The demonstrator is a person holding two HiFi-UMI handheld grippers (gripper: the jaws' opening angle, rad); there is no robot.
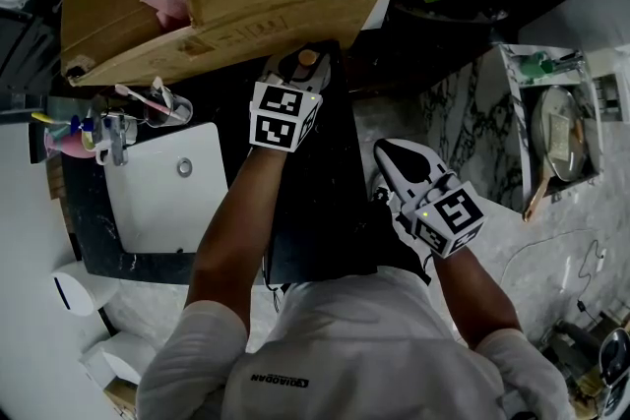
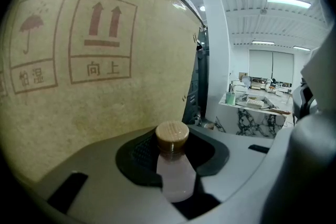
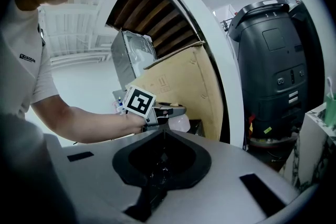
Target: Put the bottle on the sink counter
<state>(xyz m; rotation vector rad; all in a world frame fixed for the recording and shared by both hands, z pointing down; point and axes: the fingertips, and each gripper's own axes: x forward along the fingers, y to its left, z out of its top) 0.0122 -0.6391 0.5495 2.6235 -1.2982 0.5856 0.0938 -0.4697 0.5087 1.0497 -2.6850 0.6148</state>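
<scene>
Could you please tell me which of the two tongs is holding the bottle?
The left tongs: its jaws are closed on the pink, wooden-capped bottle, beside the cardboard box. The right tongs are shut and empty.

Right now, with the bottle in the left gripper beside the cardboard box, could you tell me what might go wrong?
1. The left gripper grips the bottle only near its neck, under the wooden cap; it might pivot or slip.
2. The cardboard box stands close beside the cap; a careless swing could bump it.
3. A faucet and toothbrush cups crowd the sink counter by the basin; setting down there could topple them.
</scene>
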